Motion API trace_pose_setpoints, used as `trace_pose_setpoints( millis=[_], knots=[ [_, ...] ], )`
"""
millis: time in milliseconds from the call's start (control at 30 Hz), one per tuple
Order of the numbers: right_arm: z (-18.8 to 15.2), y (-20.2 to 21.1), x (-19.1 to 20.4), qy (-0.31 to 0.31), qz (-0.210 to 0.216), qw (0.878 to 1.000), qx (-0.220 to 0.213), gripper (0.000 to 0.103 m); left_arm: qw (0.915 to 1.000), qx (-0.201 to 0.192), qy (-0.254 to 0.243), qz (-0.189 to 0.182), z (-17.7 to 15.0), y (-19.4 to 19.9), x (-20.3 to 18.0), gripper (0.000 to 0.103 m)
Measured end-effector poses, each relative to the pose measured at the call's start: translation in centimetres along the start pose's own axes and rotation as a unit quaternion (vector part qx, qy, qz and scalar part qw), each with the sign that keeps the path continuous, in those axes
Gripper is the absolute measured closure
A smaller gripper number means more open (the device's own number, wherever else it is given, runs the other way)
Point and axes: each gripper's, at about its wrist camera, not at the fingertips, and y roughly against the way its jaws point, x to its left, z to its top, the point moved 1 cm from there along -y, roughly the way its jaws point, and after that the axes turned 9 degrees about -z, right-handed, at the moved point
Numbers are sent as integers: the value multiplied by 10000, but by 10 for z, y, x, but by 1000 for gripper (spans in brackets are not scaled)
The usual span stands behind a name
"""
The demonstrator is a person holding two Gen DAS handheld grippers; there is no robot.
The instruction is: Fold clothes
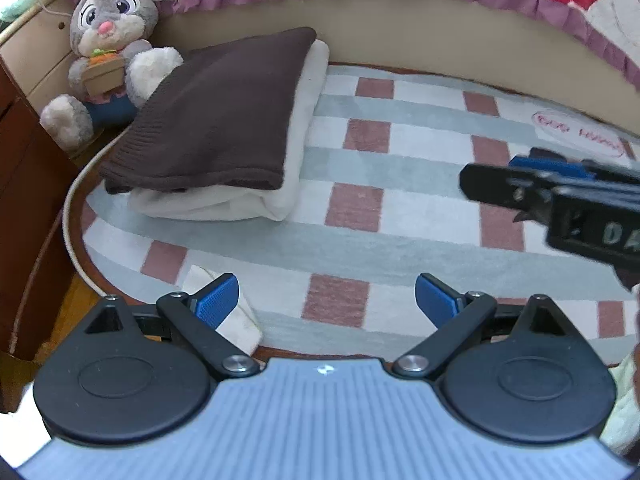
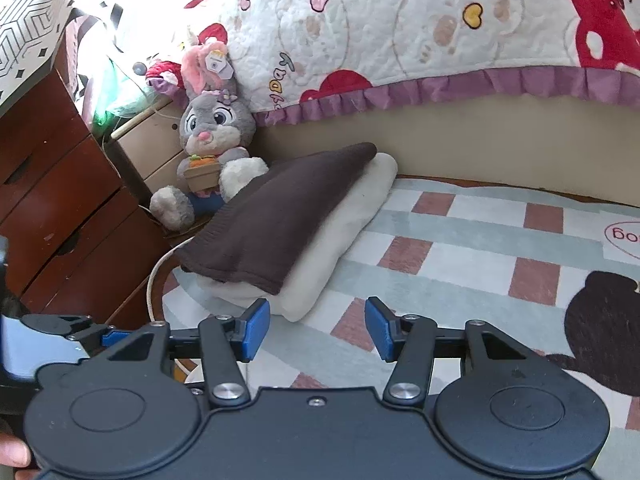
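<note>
Two folded garments lie stacked on the checked rug (image 1: 360, 208), a brown knit (image 1: 216, 116) atop a cream one (image 1: 296, 128), just beside a plush rabbit (image 1: 108, 52) near the bed's quilt (image 2: 400, 32). The left tongs (image 1: 326, 302) stand spread wide with nothing between the pads. The right tongs (image 2: 316, 328) are opening, likewise with nothing between them, above bare rug near the stack.

Checked rug (image 1: 360, 216): brown knit (image 1: 216, 116) atop folded white garment (image 1: 296, 152).
</note>
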Motion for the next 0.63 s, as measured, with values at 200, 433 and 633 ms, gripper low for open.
trace_pose_setpoints(
  millis=[200,433,633],
  knots=[
    [-2,-4,-4,-62,1,10000,38,44,10000,-36,22,13,1,0,-2,7],
    [-3,-6,2,47,12,9999,93,44,10000,-21,48,-55,-1,0,-1,7],
    [-8,-7,3,-31,2,9999,128,44,9997,-225,-24,32,3,6,-7,6]
  ],
)
